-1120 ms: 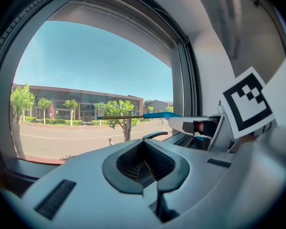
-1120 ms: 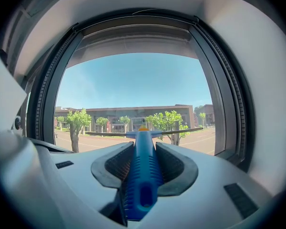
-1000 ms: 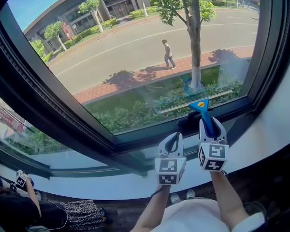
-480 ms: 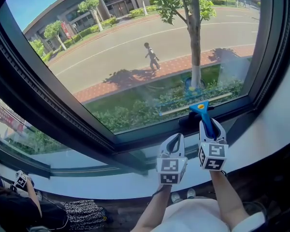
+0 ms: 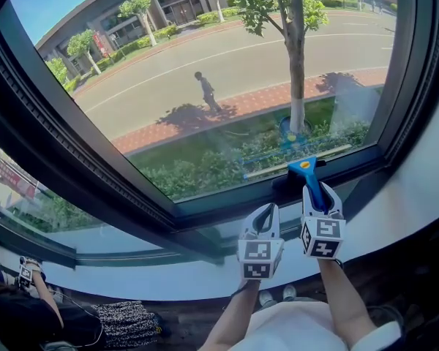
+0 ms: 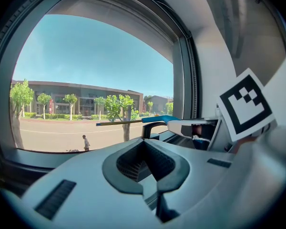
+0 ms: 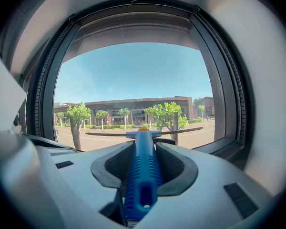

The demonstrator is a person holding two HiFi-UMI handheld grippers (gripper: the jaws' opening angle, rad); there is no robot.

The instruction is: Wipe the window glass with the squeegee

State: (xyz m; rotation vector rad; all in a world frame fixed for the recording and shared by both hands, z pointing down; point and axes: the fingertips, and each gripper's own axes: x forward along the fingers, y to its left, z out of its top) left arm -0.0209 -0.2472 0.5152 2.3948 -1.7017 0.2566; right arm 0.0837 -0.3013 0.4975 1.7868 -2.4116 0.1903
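Low on the pane, the squeegee (image 5: 305, 168) sits at the lower right of the window glass (image 5: 205, 42) in the head view. Its blade lies just above the bottom frame (image 5: 219, 203) and is slightly tilted, with the right end higher in the frame. The right gripper (image 5: 319, 190) has its jaws clamped on the blue handle, which runs straight up between them in the right gripper view. Whether the whole blade presses on the glass cannot be told. The left gripper (image 5: 263, 210), just beside the right one at lower centre, has its jaws together on nothing and hangs clear of the glass. With so little pane left below the blade, a further downward pull would likely run the rubber onto the frame and could jar the handle or leave a wet line along the bottom edge. A dark fitting (image 5: 282, 189) on the frame, right under the squeegee's head, could snag it. The tilt could lift one end off the glass and leave a streak. With only one gripper pinching the narrow handle, it might also twist under pressure. No container of any kind shows in any view.
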